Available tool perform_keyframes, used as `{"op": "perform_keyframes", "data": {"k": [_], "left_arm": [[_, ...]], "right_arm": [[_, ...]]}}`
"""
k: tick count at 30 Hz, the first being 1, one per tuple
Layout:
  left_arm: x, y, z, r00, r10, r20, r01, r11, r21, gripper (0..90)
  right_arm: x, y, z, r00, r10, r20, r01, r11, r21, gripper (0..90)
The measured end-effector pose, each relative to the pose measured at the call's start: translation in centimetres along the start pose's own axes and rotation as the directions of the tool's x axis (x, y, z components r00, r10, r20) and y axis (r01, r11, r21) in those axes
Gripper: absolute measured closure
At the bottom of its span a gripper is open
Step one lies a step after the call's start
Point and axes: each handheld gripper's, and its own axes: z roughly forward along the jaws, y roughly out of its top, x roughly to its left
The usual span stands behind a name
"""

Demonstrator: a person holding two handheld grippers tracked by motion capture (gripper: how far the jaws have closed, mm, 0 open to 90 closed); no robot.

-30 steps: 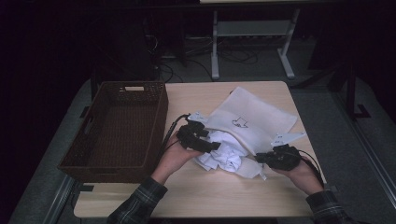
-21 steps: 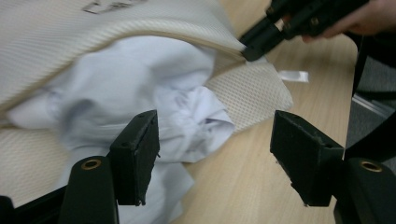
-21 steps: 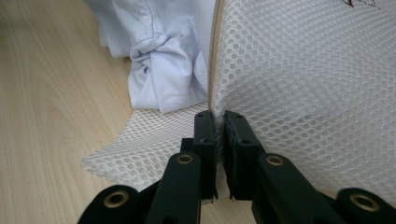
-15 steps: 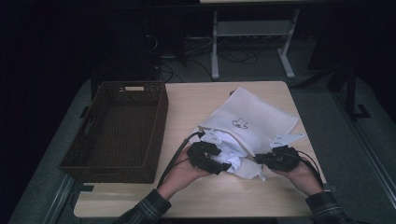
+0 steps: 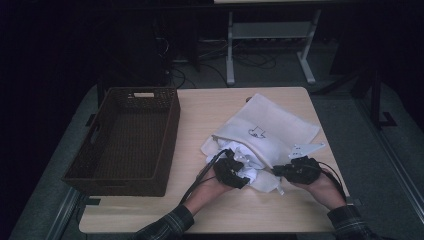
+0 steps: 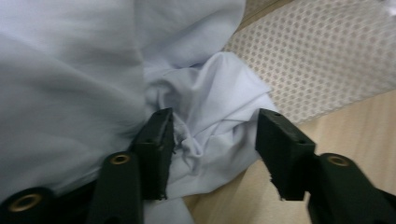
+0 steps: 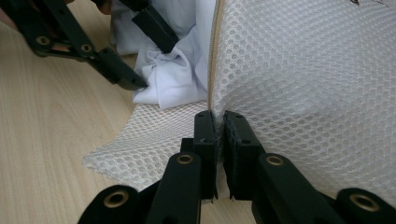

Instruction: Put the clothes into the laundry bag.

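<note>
Bare table (image 5: 280, 210) along the lower edge of the high view, between and below the two hands: open passage. Bare strip in the upper middle, between wicker basket (image 5: 125, 137) and mesh bag (image 5: 272, 125), also passable. Basket walls block the left side. Bag and white cloth (image 5: 250, 160) cover the centre right; right gripper (image 5: 280, 171) sits against the bag's lower edge.

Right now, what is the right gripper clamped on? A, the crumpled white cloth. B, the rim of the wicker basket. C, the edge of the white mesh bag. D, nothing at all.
C: in the right gripper view the right gripper has its jaws pressed together on the edge of the mesh bag, while the white cloth lies farther off by the left gripper.
</note>
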Motion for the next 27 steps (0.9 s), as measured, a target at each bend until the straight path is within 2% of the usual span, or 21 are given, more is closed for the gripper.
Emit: {"op": "perform_keyframes", "data": {"k": [4,5,7,10,11,12,13,14,16,18,22,25,27], "left_arm": [[0.1,-0.1,0.1,0.9998,0.006,-0.018,-0.006,1.0000,-0.004,61.4],[0.3,-0.1,0.0,0.9995,0.008,-0.032,-0.008,1.0000,-0.005,65.9],[0.4,-0.2,0.0,0.9995,0.005,-0.030,-0.006,1.0000,-0.007,75.4],[1.1,-0.3,0.0,0.9998,-0.017,0.011,0.017,0.9996,-0.023,83.6],[1.1,-0.3,0.0,0.9998,-0.017,0.011,0.017,0.9996,-0.023,84.6],[1.3,-0.3,-0.2,0.9985,-0.040,0.036,0.041,0.9986,-0.032,85.1],[1.3,-0.3,-0.2,0.9985,-0.040,0.036,0.041,0.9986,-0.032,85.4],[1.4,-0.3,-0.5,0.9948,-0.069,0.075,0.073,0.9960,-0.052,85.7],[1.4,-0.2,-0.7,0.9939,-0.073,0.083,0.078,0.9950,-0.063,85.9],[1.2,-0.1,-0.8,0.9940,-0.070,0.084,0.076,0.9947,-0.070,86.0],[1.1,0.0,-1.0,0.9934,-0.072,0.089,0.079,0.9939,-0.076,86.0],[0.9,0.1,-1.0,0.9938,-0.072,0.085,0.079,0.9936,-0.081,86.1],[0.8,0.2,-1.2,0.9946,-0.067,0.079,0.074,0.9937,-0.084,86.1]], "right_arm": [[0.0,0.0,0.0,1.0000,-0.001,0.000,0.001,1.000,0.001,83.4],[0.0,0.0,0.0,1.0000,-0.001,0.000,0.001,1.000,0.002,83.4],[0.0,0.0,0.1,1.0000,-0.002,-0.001,0.002,1.000,0.002,83.3],[0.0,0.0,0.1,1.0000,-0.002,-0.002,0.002,1.000,0.002,83.3],[0.0,0.0,0.1,1.0000,-0.002,-0.002,0.002,1.000,0.002,83.3],[-0.1,0.0,0.1,1.0000,-0.001,0.000,0.001,1.000,0.002,82.6],[-0.1,0.0,0.1,1.0000,-0.001,0.000,0.001,1.000,0.002,82.6],[-0.1,0.0,0.0,0.9999,0.004,0.011,-0.004,1.000,-0.004,79.9],[0.0,0.1,-0.2,0.9997,0.008,0.022,-0.008,1.000,-0.019,76.4],[0.2,0.5,-0.5,0.9991,0.018,0.038,-0.016,0.998,-0.059,70.3],[0.6,1.7,-0.2,0.9976,0.005,0.069,0.001,0.997,-0.083,65.1],[0.7,2.2,0.4,0.9966,-0.003,0.082,0.009,0.998,-0.067,64.1],[0.9,2.6,1.5,0.9935,-0.019,0.112,0.022,0.999,-0.025,66.3]]}}
